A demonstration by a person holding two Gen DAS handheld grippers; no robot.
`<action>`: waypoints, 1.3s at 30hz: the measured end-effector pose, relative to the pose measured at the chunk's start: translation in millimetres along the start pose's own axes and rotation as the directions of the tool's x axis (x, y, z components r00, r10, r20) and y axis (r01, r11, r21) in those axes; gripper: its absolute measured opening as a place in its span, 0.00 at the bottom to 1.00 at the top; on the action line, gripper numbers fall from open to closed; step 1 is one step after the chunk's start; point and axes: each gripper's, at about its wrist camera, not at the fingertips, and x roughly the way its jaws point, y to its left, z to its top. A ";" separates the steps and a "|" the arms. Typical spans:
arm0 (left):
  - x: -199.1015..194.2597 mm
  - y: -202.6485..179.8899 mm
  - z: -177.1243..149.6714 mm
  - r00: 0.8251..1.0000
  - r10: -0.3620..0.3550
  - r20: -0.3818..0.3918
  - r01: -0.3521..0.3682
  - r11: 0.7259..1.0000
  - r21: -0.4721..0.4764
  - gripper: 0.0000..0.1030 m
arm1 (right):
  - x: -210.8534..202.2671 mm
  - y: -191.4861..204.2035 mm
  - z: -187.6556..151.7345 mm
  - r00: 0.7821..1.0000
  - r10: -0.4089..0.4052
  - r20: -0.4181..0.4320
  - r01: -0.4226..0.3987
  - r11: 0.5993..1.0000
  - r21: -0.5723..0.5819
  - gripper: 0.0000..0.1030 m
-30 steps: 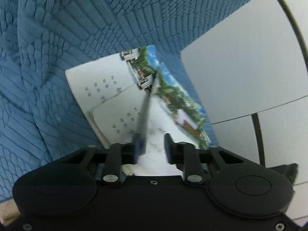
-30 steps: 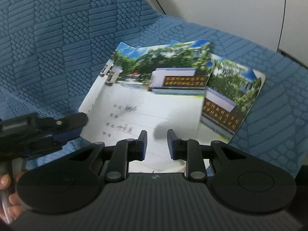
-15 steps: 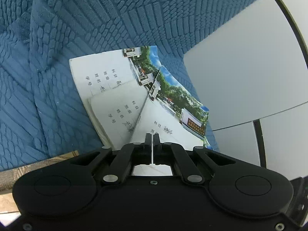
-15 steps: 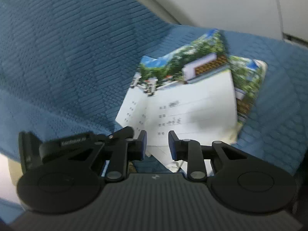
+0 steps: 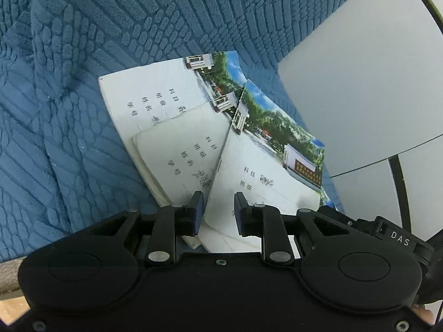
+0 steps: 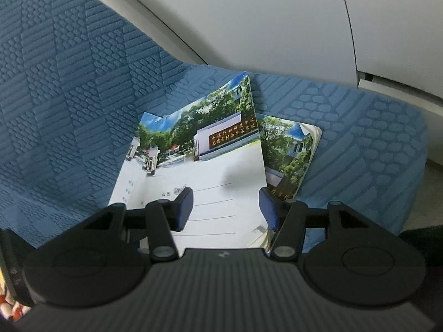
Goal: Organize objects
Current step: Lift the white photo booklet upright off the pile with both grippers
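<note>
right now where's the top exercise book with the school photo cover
In the left wrist view the top white exercise book with the school photo cover lies right of centre on the blue textured blanket, overlapping two matching books to its left.

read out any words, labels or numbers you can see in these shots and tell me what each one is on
"DAS": white letters on the black body at the right edge, left wrist view.
"科目", "班级": top notebook.
Gold sign characters on the cover photo: too blurred to read.
Handwriting and lower notebooks' labels: unreadable.
</note>
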 end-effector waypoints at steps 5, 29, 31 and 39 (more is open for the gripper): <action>3.8 8.0 1.1 0.996 -0.088 -0.026 0.086 0.994 -0.072 0.21 | 5.4 0.6 -0.7 0.999 0.026 -0.039 -0.025 1.000 0.012 0.54; -19.1 -18.5 -14.7 0.984 -0.166 0.072 0.176 0.967 -0.183 0.02 | -21.7 -19.5 -16.2 0.943 0.333 -0.029 -0.306 0.894 0.328 0.86; -20.8 -16.4 -20.0 0.983 -0.166 0.081 0.180 0.959 -0.221 0.02 | -18.2 -24.5 -21.1 0.918 0.393 -0.050 -0.347 0.858 0.378 0.85; -35.8 -10.9 -33.2 0.971 -0.202 0.128 0.233 0.922 -0.309 0.02 | 1.2 -27.2 -27.0 0.938 0.341 -0.063 -0.280 0.850 0.446 0.85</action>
